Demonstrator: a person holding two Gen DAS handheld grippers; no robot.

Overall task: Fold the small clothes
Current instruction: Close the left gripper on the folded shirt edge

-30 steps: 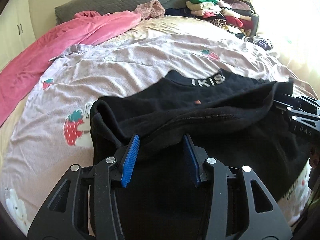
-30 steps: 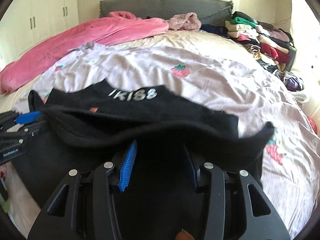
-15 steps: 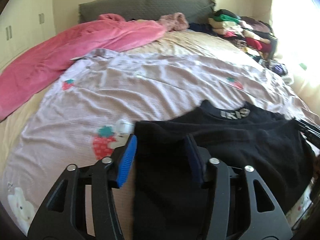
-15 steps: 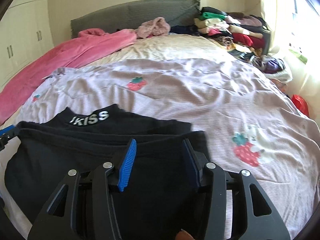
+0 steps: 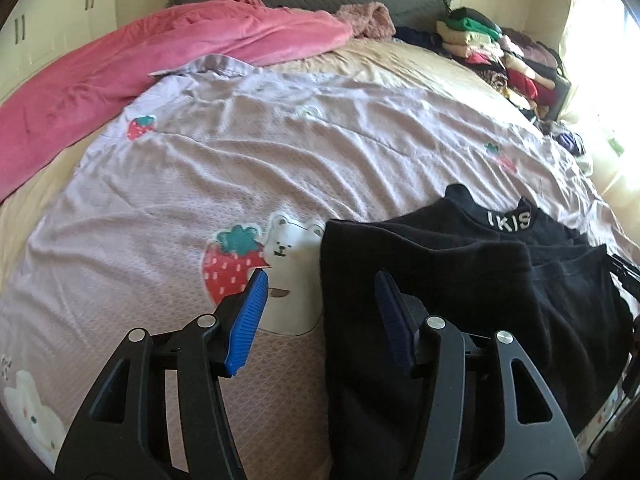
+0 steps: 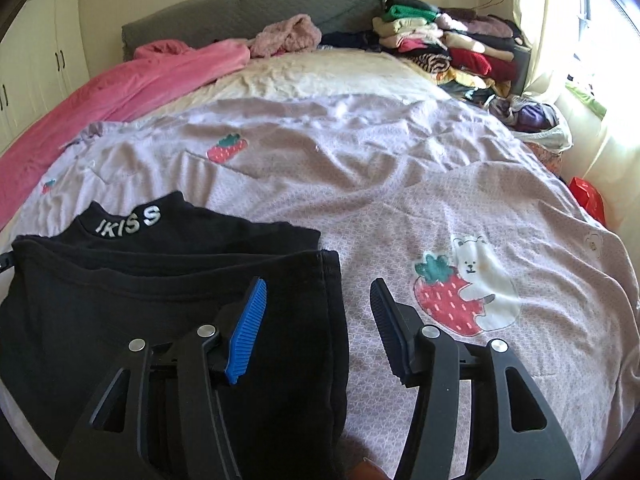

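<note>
Lilac strawberry-print bedspread [image 5: 280, 152] lies wide behind. Left view: left claw [image 5: 320, 300], jaws just widening, grips nothing; black top [image 5: 460, 280] reads "IKIS". Right view: right claw [image 6: 318, 304], likewise widening, straddles the top's edge; collar reads "IKISS".

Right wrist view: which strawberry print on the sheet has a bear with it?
The big strawberry print just right of the right tongs; a white bear hugs it. The small strawberry print farther up the sheet has none.
</note>
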